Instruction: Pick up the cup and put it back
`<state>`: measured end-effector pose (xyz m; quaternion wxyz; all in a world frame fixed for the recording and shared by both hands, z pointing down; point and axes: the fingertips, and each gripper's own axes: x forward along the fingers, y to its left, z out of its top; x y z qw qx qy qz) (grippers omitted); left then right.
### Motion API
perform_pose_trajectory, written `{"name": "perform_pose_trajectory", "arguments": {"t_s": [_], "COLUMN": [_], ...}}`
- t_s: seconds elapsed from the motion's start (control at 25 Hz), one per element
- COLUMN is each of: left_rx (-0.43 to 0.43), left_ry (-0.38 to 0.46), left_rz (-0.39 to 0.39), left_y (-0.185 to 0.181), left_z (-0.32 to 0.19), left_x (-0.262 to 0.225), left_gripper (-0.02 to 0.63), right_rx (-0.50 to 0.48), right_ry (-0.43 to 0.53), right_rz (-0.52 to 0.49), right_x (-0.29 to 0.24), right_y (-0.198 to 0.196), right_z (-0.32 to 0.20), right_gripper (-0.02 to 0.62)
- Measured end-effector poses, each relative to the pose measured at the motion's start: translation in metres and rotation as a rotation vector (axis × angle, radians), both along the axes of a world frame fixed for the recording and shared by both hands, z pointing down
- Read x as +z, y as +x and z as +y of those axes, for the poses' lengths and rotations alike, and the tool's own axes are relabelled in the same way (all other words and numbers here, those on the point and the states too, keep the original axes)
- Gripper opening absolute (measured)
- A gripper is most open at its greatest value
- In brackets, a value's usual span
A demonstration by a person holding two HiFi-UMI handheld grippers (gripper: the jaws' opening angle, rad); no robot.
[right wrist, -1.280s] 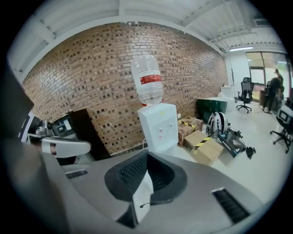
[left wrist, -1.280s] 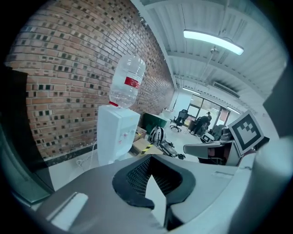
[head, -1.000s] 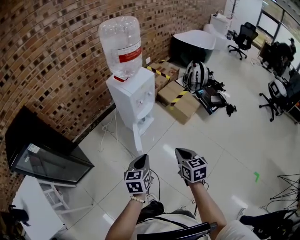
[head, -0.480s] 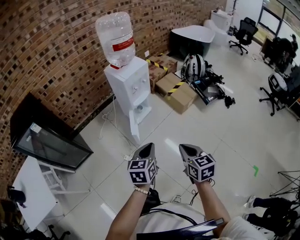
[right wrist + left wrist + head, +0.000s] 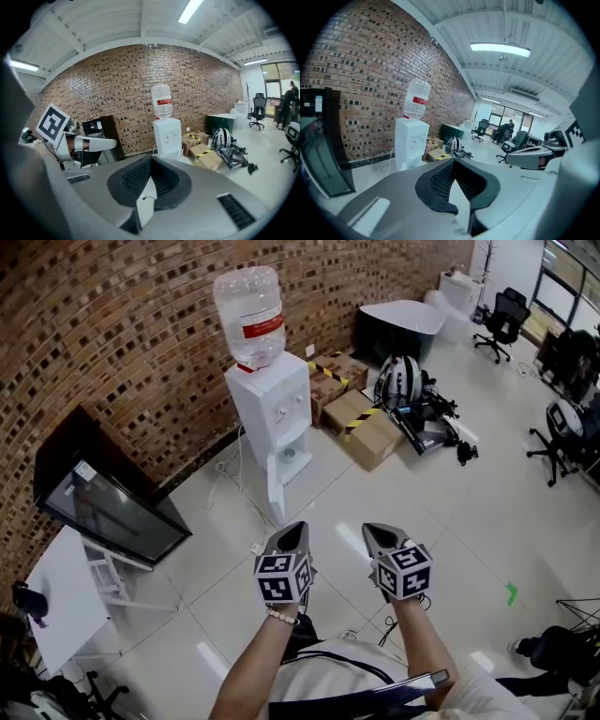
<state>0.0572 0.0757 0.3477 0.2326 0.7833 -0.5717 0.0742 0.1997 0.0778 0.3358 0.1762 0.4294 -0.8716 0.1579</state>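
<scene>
All three views toward water dispenser

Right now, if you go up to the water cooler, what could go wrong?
1. A white cord lies on the floor beside the water cooler; feet could catch it.
2. The cooler's lower door hangs open and could get bumped.
3. Both the left gripper and right gripper have their fingers shut and empty; unless opened, they might knock a cup over.

Water dispenser stands against wall, boxes to its right.
</scene>
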Motion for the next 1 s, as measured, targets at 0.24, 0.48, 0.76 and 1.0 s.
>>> {"name": "perform_pose_trajectory", "arguments": {"t_s": [0.24, 0.48, 0.76, 1.0], "left_rx": [-0.006, -0.008, -0.005, 0.001], "left_ry": [0.013, 0.019, 0.023, 0.032], "left_rz": [0.002, 0.005, 0.006, 0.000], "left_y": [0.006, 0.003, 0.003, 0.000], "left_z": [0.006, 0.008, 0.006, 0.007], "left_x": [-0.008, -0.010, -0.013, -0.019], "left_gripper": [0.008, 0.008, 0.008, 0.008], "right_rx": [-0.007, -0.016, -0.010, -0.011], "right_ry": [0.028, 0.020, 0.024, 0.028], "right_rz": [-0.007, -0.033, -0.040, -0.040], "right_x": [-0.009, -0.009, -0.011, -0.015], "right_y": [0.004, -0.002, -0.001, -0.007], "right_z": [0.003, 0.008, 0.008, 0.008], "right_gripper": [0.009, 0.009, 0.009, 0.010]}}
